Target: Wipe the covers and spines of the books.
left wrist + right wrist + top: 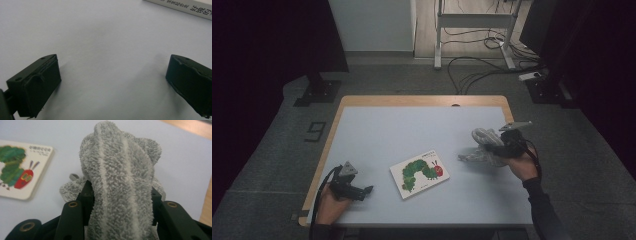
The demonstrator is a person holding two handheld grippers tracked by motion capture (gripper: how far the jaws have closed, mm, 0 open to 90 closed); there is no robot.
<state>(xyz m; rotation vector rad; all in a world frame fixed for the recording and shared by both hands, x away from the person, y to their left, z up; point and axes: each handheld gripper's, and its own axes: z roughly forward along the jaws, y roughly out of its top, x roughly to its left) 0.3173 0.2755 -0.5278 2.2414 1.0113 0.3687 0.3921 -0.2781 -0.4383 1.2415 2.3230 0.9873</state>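
right fingers (120, 205) grip grey towel (120, 170) near book (419, 173); left fingers (112, 82) open over bare table (412, 125).

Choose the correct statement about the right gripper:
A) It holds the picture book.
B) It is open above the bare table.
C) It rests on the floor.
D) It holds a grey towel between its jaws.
D: in the right gripper view the right gripper has its jaws pressed on both sides of the grey towel, while the picture book lies apart on the table.
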